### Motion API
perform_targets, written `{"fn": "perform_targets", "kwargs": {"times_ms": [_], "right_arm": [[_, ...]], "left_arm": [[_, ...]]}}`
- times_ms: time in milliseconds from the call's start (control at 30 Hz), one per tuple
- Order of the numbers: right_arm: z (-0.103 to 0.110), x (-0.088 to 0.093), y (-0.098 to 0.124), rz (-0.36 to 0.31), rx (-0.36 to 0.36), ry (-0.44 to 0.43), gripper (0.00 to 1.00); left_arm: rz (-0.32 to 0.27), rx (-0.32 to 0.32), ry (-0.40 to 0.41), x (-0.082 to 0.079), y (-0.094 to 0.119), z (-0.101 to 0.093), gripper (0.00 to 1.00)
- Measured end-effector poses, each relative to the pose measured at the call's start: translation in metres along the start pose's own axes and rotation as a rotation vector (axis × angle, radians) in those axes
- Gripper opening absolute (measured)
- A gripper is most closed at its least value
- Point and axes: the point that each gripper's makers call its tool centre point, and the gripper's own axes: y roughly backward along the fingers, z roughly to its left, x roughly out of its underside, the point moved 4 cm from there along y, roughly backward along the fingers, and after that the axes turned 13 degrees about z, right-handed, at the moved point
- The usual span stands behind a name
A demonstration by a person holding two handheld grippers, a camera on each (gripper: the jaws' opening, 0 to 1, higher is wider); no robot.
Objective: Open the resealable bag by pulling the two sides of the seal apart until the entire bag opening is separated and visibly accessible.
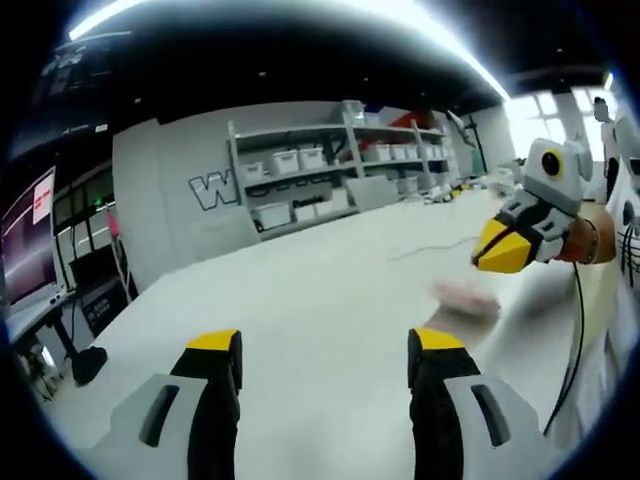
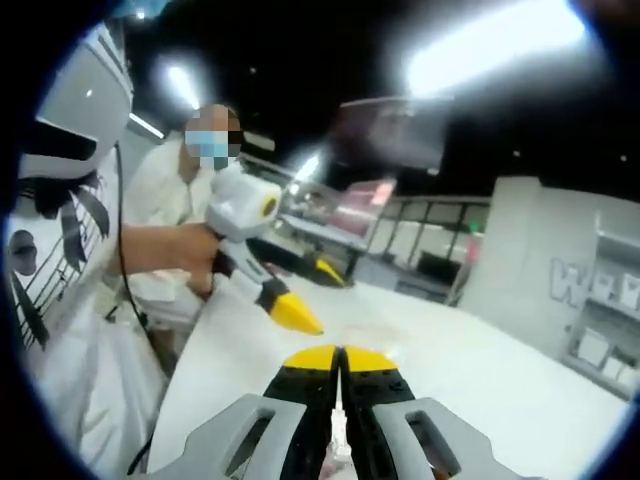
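Long white table [image 1: 330, 290]. Grey wall [image 1: 170, 190] behind, shelves [image 1: 340, 165] with white bins. Ceiling light strip [image 1: 440, 35]. Bright windows [image 1: 530, 115] far right. Monitor [image 1: 28, 240] left.

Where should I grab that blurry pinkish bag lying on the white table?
Probably a thin outer edge: the blurry pinkish bag lies flat on the white table, so come in low from the side. Its seal is too blurred to locate.

We're seeing a wide white table [image 1: 330, 290] lying mostly open ahead of the left gripper [image 1: 325, 365]. A blurred pinkish thing [image 1: 465, 298] is sitting near the right edge. The right gripper [image 1: 497, 252] is hanging over that edge, with a person's torso [image 2: 90, 380] crowding it.
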Motion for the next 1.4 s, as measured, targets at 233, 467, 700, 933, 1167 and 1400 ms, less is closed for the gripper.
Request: {"fn": "perform_targets", "kwargs": {"times_ms": [233, 467, 700, 933, 1167, 1400], "right_arm": [[0.008, 0.004, -0.007, 0.021, -0.030, -0.020, 0.00], [0.016, 0.009, -0.012, 0.049, -0.054, -0.025, 0.00], [0.023, 0.009, -0.017, 0.057, -0.069, -0.046, 0.00], [0.027, 0.009, -0.019, 0.059, -0.075, -0.064, 0.00], [0.029, 0.011, -0.018, 0.059, -0.077, -0.086, 0.00], [0.030, 0.010, -0.018, 0.050, -0.079, -0.104, 0.00]], "left_arm": [[-0.010, 0.012, -0.023, 0.005, 0.002, -0.003, 0.59], [0.012, 0.031, -0.092, 0.011, 0.005, -0.012, 0.53], [0.018, 0.072, -0.122, 0.016, 0.007, -0.021, 0.46], [0.006, 0.077, -0.135, 0.015, 0.011, -0.022, 0.40], [0.004, 0.104, -0.235, 0.017, 0.013, -0.035, 0.30], [-0.028, 0.100, -0.354, 0.010, 0.014, -0.045, 0.23]]}}
